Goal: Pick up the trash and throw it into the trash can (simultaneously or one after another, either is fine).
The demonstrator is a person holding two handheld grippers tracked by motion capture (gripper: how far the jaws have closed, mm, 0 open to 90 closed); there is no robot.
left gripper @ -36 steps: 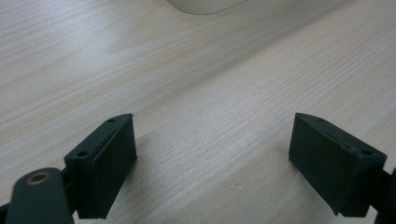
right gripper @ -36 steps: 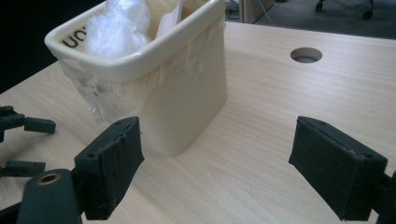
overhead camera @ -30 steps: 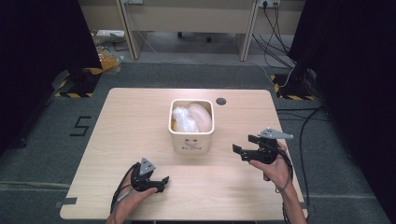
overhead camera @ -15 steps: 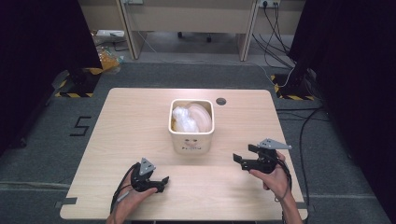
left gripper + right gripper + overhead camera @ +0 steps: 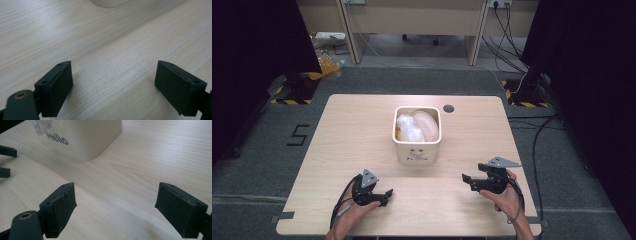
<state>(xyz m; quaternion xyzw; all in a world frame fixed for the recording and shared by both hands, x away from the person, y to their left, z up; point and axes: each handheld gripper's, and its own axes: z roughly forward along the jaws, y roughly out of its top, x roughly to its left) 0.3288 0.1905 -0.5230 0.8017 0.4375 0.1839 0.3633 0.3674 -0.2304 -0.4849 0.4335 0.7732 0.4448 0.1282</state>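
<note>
both tongs, left gripper [image 5: 386, 192] and right gripper [image 5: 466, 178], sit spread and empty on the table [image 5: 352, 135], the tub [image 5: 417, 148] beyond and between them.

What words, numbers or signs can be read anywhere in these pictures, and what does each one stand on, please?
"Hello" on the side of the cream bin, plain in the right gripper view; in the high view the same print is too small to read.
"5" on the grey floor, left of the table.
</note>
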